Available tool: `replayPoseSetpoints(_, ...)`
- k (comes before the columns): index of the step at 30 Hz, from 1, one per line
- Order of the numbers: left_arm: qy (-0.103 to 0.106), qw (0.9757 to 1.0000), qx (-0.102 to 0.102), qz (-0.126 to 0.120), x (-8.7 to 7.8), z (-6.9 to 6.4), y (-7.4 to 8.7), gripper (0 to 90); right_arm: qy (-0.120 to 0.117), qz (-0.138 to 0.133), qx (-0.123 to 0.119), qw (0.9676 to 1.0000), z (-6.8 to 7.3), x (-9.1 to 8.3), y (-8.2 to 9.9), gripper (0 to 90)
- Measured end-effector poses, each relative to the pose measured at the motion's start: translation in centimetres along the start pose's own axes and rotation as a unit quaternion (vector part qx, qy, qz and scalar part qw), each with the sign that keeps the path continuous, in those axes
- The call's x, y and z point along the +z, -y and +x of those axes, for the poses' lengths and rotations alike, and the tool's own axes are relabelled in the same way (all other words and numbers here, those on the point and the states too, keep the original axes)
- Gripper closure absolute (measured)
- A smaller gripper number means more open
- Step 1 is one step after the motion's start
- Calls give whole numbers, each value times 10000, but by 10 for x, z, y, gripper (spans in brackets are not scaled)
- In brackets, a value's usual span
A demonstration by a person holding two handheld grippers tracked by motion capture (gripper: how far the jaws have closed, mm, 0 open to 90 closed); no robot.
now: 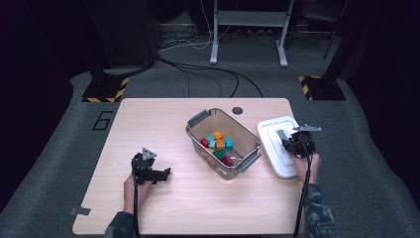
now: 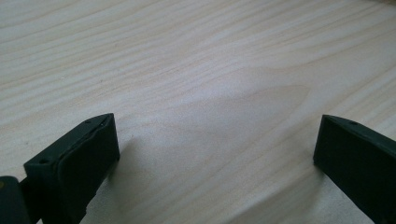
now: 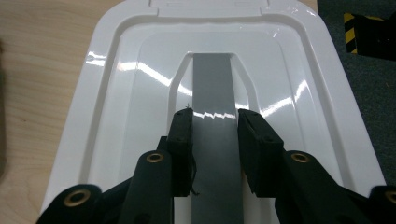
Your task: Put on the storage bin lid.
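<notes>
A white box lid (image 1: 270, 136) lies flat near the table's right edge, with a grey handle strip (image 3: 212, 84) down its middle. My right gripper (image 1: 286, 140) reaches over the lid from its near end. In the right gripper view, my right gripper (image 3: 215, 126) has its pads pressed on both sides of the grey strip. A clear plastic bin (image 1: 198, 119) with grey latches stands at the table's centre, holding several coloured bricks (image 1: 218, 146). My left gripper (image 1: 163, 173) rests low on the bare wood at the front left. Its jaws stand wide apart with nothing between them (image 2: 217, 144).
The light wooden table (image 1: 148, 129) has a round cable hole (image 1: 237, 110) behind the bin. Grey carpet with cables, black stands with yellow-striped bases and a white frame lie beyond the far edge. Carpet shows right of the lid (image 3: 369, 93).
</notes>
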State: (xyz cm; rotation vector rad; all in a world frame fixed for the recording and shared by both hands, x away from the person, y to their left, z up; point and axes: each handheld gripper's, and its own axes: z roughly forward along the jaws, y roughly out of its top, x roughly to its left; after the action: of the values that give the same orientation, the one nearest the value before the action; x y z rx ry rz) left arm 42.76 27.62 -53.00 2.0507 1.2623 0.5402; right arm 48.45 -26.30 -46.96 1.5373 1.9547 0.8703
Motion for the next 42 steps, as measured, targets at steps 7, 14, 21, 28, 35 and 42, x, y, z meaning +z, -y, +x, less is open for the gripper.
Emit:
replayPoseSetpoints(7, 8, 10000, 7, 35, 0, 0, 0, 0, -82, 9, -67, 9999, 1, -10, -10, 669)
replayPoseSetpoints(14, 7, 10000, 9, 35, 0, 0, 0, 0, -107, 5, -90, 9999, 2, -15, -16, 669)
replayPoseSetpoints(21, 8, 10000, 7, 34, 0, 0, 0, 0, -143, 5, -93, 9999, 0, -20, -21, 669)
replayPoseSetpoints(28, 9, 10000, 7, 34, 0, 0, 0, 0, -123, -10, -192, 9997, -1, -34, -32, 669)
replayPoseSetpoints(35, 8, 10000, 7, 35, 0, 0, 0, 0, -148, -79, -200, 9997, -2, -43, -40, 669)
replayPoseSetpoints(42, 8, 10000, 9, 36, -1, 0, 0, 0, -169, -127, -230, 9995, -1, -52, -48, 669)
